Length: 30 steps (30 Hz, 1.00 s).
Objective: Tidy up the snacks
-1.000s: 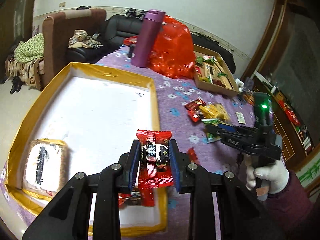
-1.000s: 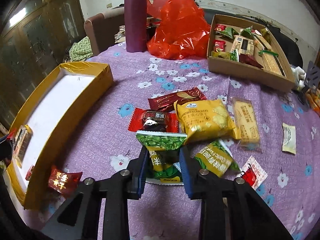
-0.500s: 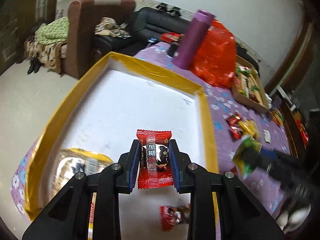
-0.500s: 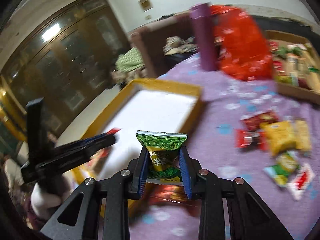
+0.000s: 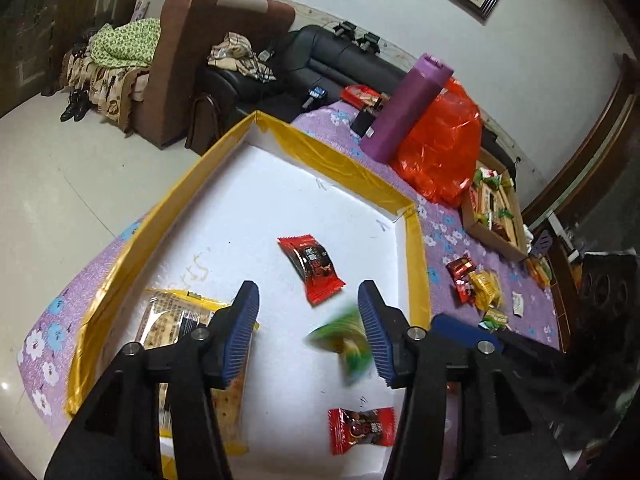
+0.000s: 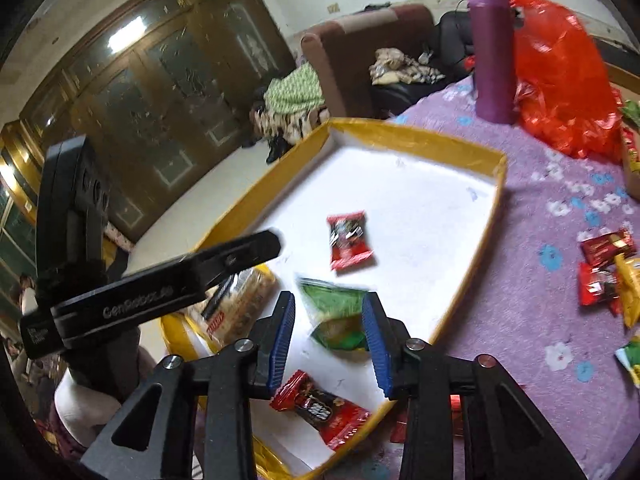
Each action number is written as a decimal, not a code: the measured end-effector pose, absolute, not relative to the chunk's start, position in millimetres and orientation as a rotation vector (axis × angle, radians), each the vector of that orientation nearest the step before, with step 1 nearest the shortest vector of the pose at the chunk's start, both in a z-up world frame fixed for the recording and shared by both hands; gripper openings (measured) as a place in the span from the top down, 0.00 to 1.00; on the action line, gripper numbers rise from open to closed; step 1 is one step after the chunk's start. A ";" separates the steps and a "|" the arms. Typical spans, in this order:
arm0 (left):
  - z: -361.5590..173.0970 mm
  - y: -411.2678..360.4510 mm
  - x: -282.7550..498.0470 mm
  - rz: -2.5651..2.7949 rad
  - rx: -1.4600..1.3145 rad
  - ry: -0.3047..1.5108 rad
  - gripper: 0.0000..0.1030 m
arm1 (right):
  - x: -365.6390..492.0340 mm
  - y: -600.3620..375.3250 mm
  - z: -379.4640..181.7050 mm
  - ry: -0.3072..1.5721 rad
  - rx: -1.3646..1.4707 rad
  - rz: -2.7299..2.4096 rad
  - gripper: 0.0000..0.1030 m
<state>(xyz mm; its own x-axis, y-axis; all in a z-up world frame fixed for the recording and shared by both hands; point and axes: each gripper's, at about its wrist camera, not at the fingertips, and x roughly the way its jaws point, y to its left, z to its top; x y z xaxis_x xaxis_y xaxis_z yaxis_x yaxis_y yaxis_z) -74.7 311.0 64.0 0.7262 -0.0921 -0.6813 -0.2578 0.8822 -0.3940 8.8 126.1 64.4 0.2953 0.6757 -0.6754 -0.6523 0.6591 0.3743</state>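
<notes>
A yellow-rimmed box (image 5: 344, 168) with a white floor lies under both grippers. My left gripper (image 5: 310, 320) has its jaws opening and nothing between them. The red snack packet (image 5: 312, 268) lies loose on the box floor just beyond it. My right gripper (image 6: 329, 338) is also opening over the box. A blurred green packet (image 6: 340, 316) hangs between its pads, slipping free. The same green packet (image 5: 346, 346) shows blurred in the left wrist view. Another red packet (image 6: 320, 406) and a cracker packet (image 5: 172, 322) lie in the box.
On the purple flowered tablecloth (image 6: 532, 320) lie several loose snacks (image 6: 608, 276). A purple bottle (image 5: 408, 112), a red plastic bag (image 5: 444, 148) and a cardboard tray of snacks (image 5: 496, 212) stand beyond the box. Sofas stand past the table edge.
Both grippers came over the yellow box. The left jaws spread and the red packet dropped to the box floor. The right jaws widened and the green packet is falling out.
</notes>
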 end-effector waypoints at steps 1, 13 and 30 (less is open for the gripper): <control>65.4 309.8 -76.2 0.095 -0.497 0.754 0.46 | 12.9 118.9 66.1 0.912 0.045 0.872 0.61; 73.7 280.0 -96.0 0.035 -0.475 0.737 0.45 | 23.5 45.4 35.5 0.957 0.080 0.728 0.50; 79.2 236.7 -104.1 -0.029 -0.406 0.775 0.45 | -17.7 79.6 15.6 0.835 -0.353 0.755 0.35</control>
